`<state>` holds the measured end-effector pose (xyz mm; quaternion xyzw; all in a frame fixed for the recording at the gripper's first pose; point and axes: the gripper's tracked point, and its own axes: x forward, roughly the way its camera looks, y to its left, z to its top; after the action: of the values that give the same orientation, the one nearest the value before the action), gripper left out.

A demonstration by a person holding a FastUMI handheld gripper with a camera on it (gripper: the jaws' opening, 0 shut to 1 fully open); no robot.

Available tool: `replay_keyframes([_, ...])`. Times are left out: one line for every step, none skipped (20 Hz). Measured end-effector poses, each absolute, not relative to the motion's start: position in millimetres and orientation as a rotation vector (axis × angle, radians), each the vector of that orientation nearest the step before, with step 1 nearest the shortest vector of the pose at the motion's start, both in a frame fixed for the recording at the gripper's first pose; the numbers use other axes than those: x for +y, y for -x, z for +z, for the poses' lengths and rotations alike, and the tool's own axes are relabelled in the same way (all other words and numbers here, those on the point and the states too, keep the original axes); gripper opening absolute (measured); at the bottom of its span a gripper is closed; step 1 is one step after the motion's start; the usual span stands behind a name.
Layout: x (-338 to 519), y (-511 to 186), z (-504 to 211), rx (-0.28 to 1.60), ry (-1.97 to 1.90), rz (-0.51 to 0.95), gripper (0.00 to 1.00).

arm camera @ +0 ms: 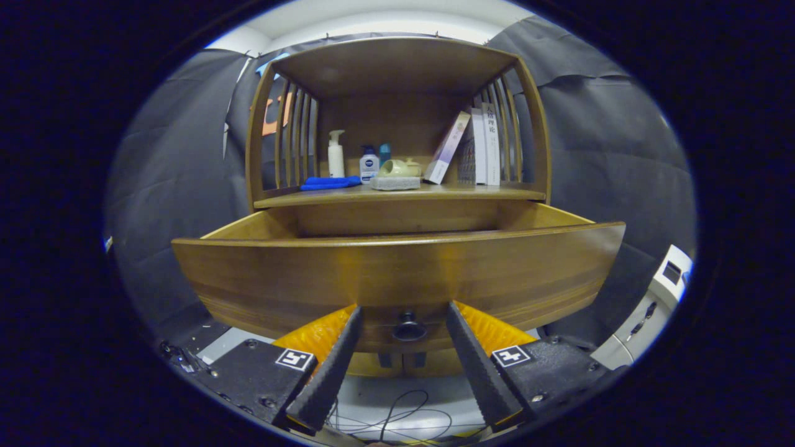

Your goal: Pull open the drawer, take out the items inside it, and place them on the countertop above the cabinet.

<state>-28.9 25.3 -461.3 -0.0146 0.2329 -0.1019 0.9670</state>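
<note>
- Inside of pulled-out drawer [397,273] hidden behind its tall front panel.
- Gripper [404,310] fingers spread either side of knob [408,326]; contact impossible to tell.

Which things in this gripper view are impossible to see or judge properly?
- Inside of the drawer: its tall front panel hides any contents.
- Gripper: fingers stand apart on either side of the knob, not touching it.
- Book spines and bottle labels on the countertop: too small to read.
- Pale round object on the sponge: too small to identify.
</note>
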Motion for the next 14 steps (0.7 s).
replay_keyframes([25,24,-460,0.477,0.026,-0.207,0.9])
replay_keyframes([25,19,-461,0.481,0.016,-0.207,0.9])
replay_keyframes([25,13,-461,0.481,0.008,-0.206,0.9])
replay_keyframes([24,6,-460,0.484,-0.004,-0.207,0.9])
replay_keyframes([23,-3,-457,0.473,-0.008,-0.208,0.9])
replay_keyframes([23,-11,-456,0.462,-0.011,-0.211,0.9])
replay_keyframes([23,-16,-460,0.484,-0.015,-0.212,0.9])
replay_keyframes([22,-24,-456,0.464,-0.012,-0.215,0.9])
replay_keyframes([21,-26,-462,0.483,-0.01,-0.217,0.9])
replay_keyframes([21,-34,-460,0.477,-0.009,-0.22,0.9])
replay_keyframes([20,-39,-461,0.482,-0.008,-0.222,0.9])
replay_keyframes([19,-46,-462,0.48,-0.006,-0.223,0.9])
replay_keyframes([19,-50,-463,0.48,-0.002,-0.223,0.9])
replay_keyframes([17,-57,-465,0.476,0.002,-0.222,0.9])
